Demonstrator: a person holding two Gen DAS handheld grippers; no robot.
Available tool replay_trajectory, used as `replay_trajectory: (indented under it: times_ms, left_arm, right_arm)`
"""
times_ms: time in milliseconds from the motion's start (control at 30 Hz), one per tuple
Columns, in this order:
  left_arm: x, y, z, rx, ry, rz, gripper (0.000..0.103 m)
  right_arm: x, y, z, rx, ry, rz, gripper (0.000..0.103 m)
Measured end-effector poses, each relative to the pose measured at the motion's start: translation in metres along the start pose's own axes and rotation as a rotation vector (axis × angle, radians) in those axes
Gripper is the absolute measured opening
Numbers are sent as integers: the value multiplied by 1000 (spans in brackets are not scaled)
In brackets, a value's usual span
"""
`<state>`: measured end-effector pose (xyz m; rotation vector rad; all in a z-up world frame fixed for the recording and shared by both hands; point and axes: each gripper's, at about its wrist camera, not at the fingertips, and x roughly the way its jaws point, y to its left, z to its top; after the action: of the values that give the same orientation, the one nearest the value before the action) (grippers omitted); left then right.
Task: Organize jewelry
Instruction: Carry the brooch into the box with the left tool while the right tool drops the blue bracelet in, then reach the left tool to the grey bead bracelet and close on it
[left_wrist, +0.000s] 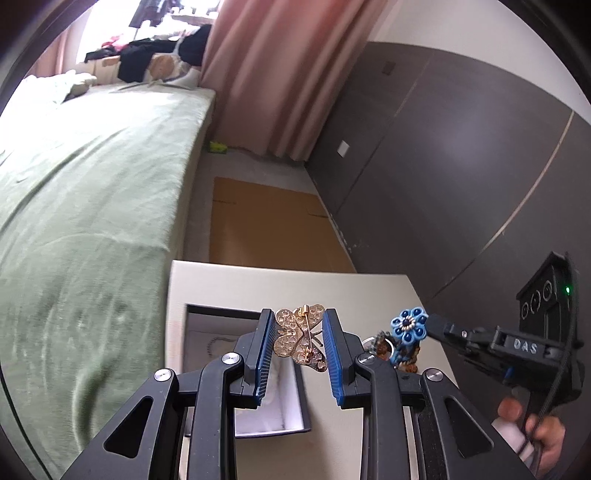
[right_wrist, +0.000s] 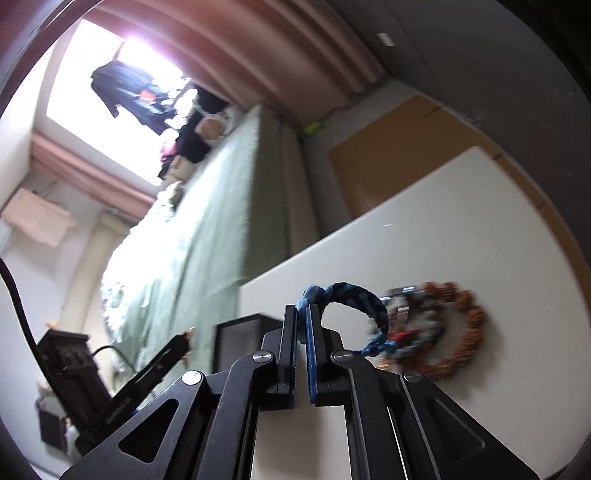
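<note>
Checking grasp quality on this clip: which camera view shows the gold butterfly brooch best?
The left wrist view: the gold butterfly brooch sits centred and sharp between the left gripper jaws, pin side facing the camera. The right wrist view shows only a blurred gold sliver of it at that gripper's tip.

The only lettering that can be read is "DAS", in raised pale capitals on the black body of the right gripper (left_wrist: 430, 325), on the flat side of its housing just behind the jaw mechanism, as seen from the left wrist view. On the black box mounted at the back of that same gripper there are three small round markings and a lit green dot, but nothing in them can be made out as letters or numbers. From the right wrist view everything is too blurred to read, and no label or brand shows there.
</note>
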<state>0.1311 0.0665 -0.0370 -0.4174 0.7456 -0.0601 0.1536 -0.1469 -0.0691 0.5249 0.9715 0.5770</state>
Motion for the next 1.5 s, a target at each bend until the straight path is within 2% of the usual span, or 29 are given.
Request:
replay_trajectory:
  times_ms: [333, 500, 567, 633, 667, 700, 767, 967, 1067, 1133, 1200, 1500]
  left_arm:
    - [-15, 28, 6, -39, -17, 36, 27]
    - [-22, 46, 5, -57, -21, 59, 27]
    - [-23, 53, 5, -64, -14, 65, 27]
    - [-23, 56, 5, -64, -9, 70, 27]
    - [-22, 57, 5, -64, -6, 71, 27]
    - [-22, 57, 5, -63, -2, 71, 27]
    - [-20, 55, 5, -56, 5, 72, 27]
    - [-9, 41, 3, -33, 34, 46, 27]
    - [-1, 31, 3, -24, 71, 25, 32]
    - [4, 24, 2, -15, 88, 28, 57]
    - [3, 19, 1, -13, 67, 35, 65]
    - [21, -12, -5, 22, 94, 19, 65]
  right_arm:
    - [38, 56, -20, -80, 61, 196, 6]
    - [62, 78, -32, -119, 100, 250, 7]
    - [78, 82, -36, -129, 144, 217, 10]
    - [91, 79, -37, -121, 191, 174, 28]
    - [92, 75, -37, -115, 196, 142, 46]
    - [91, 75, -36, -115, 190, 120, 55]
    - [83, 69, -32, -120, 159, 76, 57]
    - [56, 49, -19, -97, 102, 20, 58]
    - [45, 39, -15, -79, 91, -2, 58]
    - [39, 32, -10, -72, 84, -11, 58]
    - [32, 27, -7, -72, 75, -17, 58]
    - [4, -3, 4, -36, 59, -68, 58]
